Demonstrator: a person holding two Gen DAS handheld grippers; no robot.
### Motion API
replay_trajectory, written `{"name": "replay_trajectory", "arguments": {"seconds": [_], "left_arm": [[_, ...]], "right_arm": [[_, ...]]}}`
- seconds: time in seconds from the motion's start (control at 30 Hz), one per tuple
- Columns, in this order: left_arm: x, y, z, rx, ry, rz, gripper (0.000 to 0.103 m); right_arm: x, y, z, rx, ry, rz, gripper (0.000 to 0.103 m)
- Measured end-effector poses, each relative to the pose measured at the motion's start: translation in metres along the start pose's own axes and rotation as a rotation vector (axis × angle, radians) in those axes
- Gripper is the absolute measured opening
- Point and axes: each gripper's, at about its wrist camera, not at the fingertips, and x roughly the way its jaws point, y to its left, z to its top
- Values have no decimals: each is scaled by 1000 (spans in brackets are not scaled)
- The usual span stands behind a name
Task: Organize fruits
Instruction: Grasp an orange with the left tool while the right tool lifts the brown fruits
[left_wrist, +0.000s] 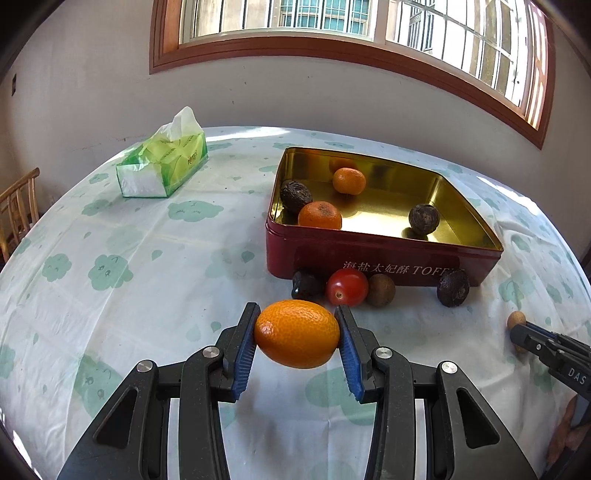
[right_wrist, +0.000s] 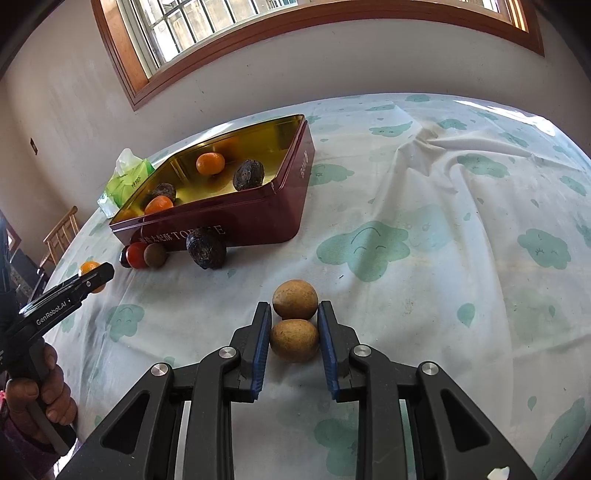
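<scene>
My left gripper is shut on a small oval orange, held above the tablecloth in front of the red tin. The tin's gold inside holds two oranges and two dark wrinkled fruits. Along its front wall lie a dark plum, a red tomato, a brown round fruit and another wrinkled fruit. My right gripper is shut on a tan round fruit. A second tan fruit sits at its fingertips.
A green tissue pack lies at the far left of the table. A wooden chair stands beyond the left edge. A hand grips the left gripper's handle. The cloud-print tablecloth is rumpled at the right.
</scene>
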Motion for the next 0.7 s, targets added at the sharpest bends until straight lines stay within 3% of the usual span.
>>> {"name": "replay_trajectory", "arguments": {"seconds": [0.27,0.7], "left_arm": [[-41,2,0,41,-80,57,42],[-87,-9,18,85,-183,77,43]], "right_arm": [[-33,33,-7,-30,-56,75,23],[-86,81,7,-97,-168,180,24]]}}
